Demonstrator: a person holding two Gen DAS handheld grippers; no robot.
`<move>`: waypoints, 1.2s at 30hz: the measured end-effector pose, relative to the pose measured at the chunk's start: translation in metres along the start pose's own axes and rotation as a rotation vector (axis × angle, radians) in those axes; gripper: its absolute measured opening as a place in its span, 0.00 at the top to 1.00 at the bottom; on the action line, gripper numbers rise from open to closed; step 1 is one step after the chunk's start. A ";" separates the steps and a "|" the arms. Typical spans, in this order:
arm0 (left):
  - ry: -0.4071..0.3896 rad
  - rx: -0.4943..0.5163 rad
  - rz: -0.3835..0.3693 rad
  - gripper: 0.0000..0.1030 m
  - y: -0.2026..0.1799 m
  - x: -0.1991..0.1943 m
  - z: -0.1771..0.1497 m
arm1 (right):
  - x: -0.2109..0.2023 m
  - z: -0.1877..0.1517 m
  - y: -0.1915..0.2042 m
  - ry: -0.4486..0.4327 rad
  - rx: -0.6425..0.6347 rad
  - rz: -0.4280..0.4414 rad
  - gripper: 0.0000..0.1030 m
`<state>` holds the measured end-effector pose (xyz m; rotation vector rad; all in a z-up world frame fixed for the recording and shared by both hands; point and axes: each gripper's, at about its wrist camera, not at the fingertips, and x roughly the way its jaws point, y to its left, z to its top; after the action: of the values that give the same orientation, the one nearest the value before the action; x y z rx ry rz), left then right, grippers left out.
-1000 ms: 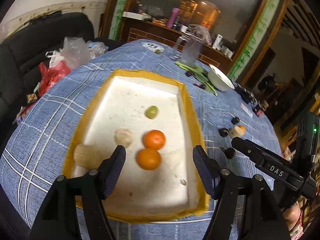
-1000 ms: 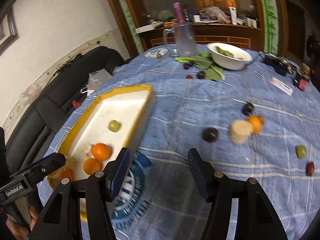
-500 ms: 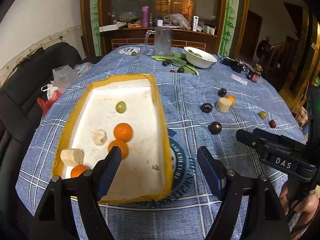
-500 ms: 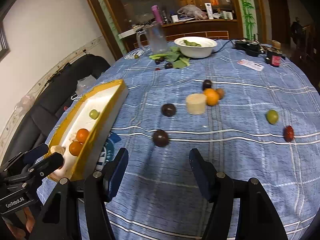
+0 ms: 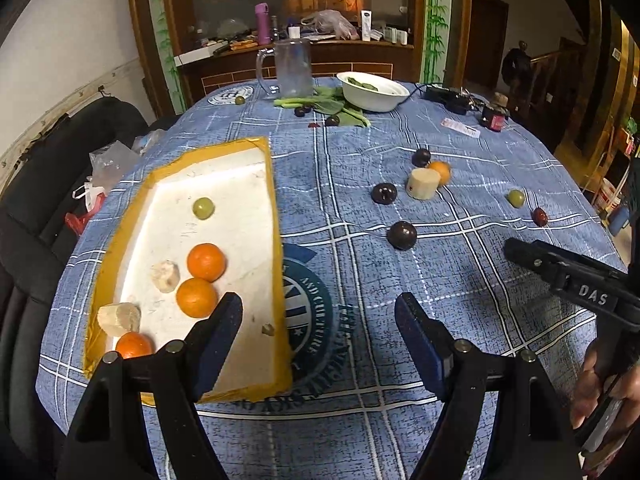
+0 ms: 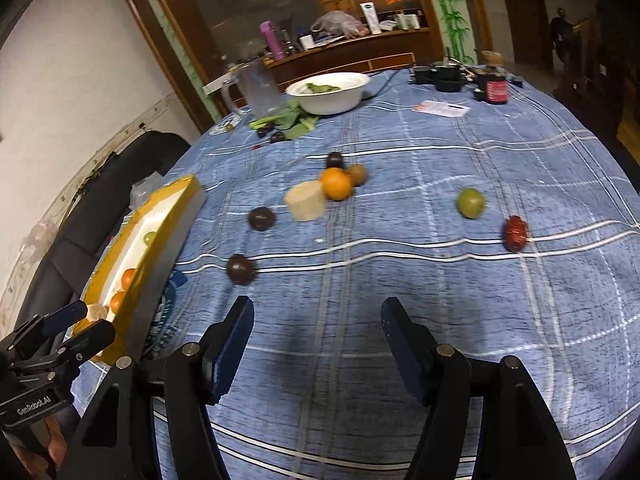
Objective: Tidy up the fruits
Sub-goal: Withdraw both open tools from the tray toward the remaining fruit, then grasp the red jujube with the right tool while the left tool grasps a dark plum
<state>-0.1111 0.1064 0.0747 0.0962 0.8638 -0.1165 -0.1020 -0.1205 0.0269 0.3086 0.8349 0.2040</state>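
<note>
L gripper (image 5: 319, 314): jaws apart, nothing btwn them, over the tablecloth (image 5: 460, 280) just right of the tray's near corner. Its left finger overlaps the tray (image 5: 276, 216) rim in view. R gripper (image 6: 316, 322): released too, jaws wide, empty, above bare cloth nr the table's front edge; a hand (image 5: 604, 384) grips its handle at lower right of the L view.

Tray: white inside, yellow rim, left part of table. In it: three oranges (image 5: 206, 262), a green fruit (image 5: 203, 208) further back, two pale cut pieces (image 5: 165, 276), all apart from the grippers.

Loose fruit on cloth, beyond R gripper: nearest dark round fruit (image 6: 240, 268), a second dark one (image 6: 261, 218) behind it, then a cluster w/ pale chunk (image 6: 306, 201) touching an orange (image 6: 336, 184), a brown fruit (image 6: 357, 174) and another dark one (image 6: 335, 160) just behind. To the right, well apart: green fruit (image 6: 471, 202) and red fruit (image 6: 515, 233).

Far side: white bowl (image 6: 328, 92) w/ greens, clear jug (image 6: 258, 88), leafy greens (image 5: 320, 102) beside it.
</note>
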 end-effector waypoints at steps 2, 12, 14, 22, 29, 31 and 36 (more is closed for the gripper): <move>0.010 -0.001 0.001 0.24 0.000 0.005 0.001 | -0.004 -0.001 -0.013 -0.004 0.010 -0.019 0.32; 0.049 0.010 -0.034 0.24 -0.017 0.036 0.016 | -0.030 0.003 -0.079 -0.045 0.049 -0.183 0.32; 0.061 0.011 -0.067 0.24 -0.023 0.040 0.020 | -0.029 0.005 -0.088 -0.043 0.056 -0.206 0.32; 0.040 0.061 -0.161 0.24 -0.053 0.063 0.040 | -0.006 0.023 -0.103 -0.010 0.051 -0.267 0.32; 0.062 0.049 -0.203 0.26 -0.061 0.103 0.049 | 0.024 0.037 -0.097 0.039 -0.011 -0.300 0.39; 0.062 0.066 -0.181 0.31 -0.063 0.110 0.050 | 0.029 0.039 -0.096 0.041 -0.028 -0.312 0.40; 0.075 0.113 -0.135 0.52 -0.071 0.121 0.045 | 0.035 0.043 -0.093 0.048 -0.052 -0.321 0.46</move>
<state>-0.0095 0.0225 0.0082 0.1490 0.9381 -0.2902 -0.0416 -0.2057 -0.0027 0.1177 0.9124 -0.0667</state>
